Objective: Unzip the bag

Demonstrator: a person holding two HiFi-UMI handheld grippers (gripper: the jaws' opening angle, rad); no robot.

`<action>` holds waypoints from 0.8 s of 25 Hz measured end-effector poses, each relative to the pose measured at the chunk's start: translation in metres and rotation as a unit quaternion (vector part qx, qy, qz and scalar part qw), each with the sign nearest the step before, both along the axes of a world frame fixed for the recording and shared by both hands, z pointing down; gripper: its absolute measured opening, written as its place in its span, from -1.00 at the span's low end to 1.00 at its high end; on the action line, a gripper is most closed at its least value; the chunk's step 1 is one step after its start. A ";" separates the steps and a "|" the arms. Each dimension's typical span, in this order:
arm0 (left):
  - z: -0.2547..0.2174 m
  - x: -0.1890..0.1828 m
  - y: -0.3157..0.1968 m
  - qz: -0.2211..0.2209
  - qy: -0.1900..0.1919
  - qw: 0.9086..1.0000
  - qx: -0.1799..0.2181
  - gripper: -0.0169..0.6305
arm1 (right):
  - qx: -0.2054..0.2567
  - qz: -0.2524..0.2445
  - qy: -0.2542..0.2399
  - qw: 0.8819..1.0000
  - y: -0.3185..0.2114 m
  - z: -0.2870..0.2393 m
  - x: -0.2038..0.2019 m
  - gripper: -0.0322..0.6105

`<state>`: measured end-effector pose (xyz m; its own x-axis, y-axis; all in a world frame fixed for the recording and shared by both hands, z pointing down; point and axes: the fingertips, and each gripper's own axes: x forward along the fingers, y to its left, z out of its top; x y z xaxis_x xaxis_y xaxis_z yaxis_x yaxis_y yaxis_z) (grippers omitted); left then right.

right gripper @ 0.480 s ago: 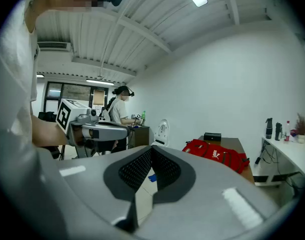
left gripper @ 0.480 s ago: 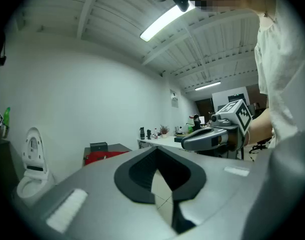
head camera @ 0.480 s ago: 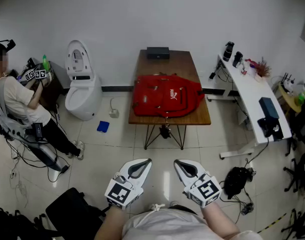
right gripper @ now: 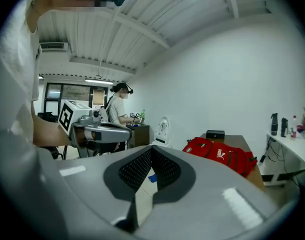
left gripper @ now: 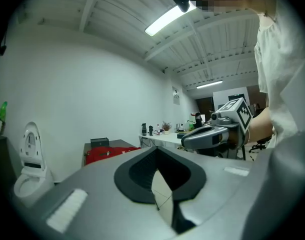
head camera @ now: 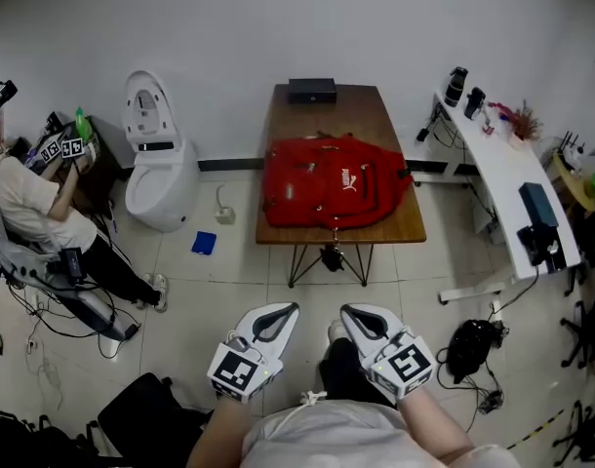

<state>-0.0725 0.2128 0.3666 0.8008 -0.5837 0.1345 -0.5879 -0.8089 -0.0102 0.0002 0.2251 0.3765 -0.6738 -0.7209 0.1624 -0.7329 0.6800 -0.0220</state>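
Note:
A red backpack (head camera: 332, 181) lies flat on a brown wooden table (head camera: 327, 115) across the room, well ahead of me. It also shows small in the left gripper view as the red backpack (left gripper: 107, 154) and in the right gripper view as the red backpack (right gripper: 220, 154). My left gripper (head camera: 281, 312) and right gripper (head camera: 351, 313) hang side by side low in the head view, far short of the table. Both have their jaws shut with nothing between them, as the left gripper (left gripper: 155, 150) and right gripper (right gripper: 151, 149) show in their own views.
A white toilet (head camera: 156, 178) stands left of the table, with a blue object (head camera: 204, 243) on the floor beside it. A seated person (head camera: 34, 213) is at far left. A white desk (head camera: 507, 178) runs along the right. A black box (head camera: 311, 90) sits at the table's far end. A black bag (head camera: 470, 349) lies on the floor at right.
The table and backpack sit slightly nearer and larger in the head view. A dark leg now shows between the two grippers. Both grippers keep their pose.

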 end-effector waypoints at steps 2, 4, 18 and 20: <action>0.004 0.005 -0.025 -0.005 -0.004 1.000 -0.002 -0.93 | -0.002 -0.002 0.012 1.000 -0.025 0.002 0.007 -0.89; 0.007 0.011 -0.055 -0.012 -0.007 1.000 -0.003 -0.93 | -0.010 -0.002 0.028 1.000 -0.055 0.008 0.017 -0.89; 0.043 0.068 -0.259 -0.075 -0.032 0.996 -0.023 -0.93 | -0.021 -0.080 0.041 0.996 -0.272 0.036 0.091 -0.89; 0.047 0.077 -0.268 -0.073 -0.031 0.996 -0.032 -0.93 | -0.023 -0.096 0.052 0.994 -0.280 0.045 0.095 -0.89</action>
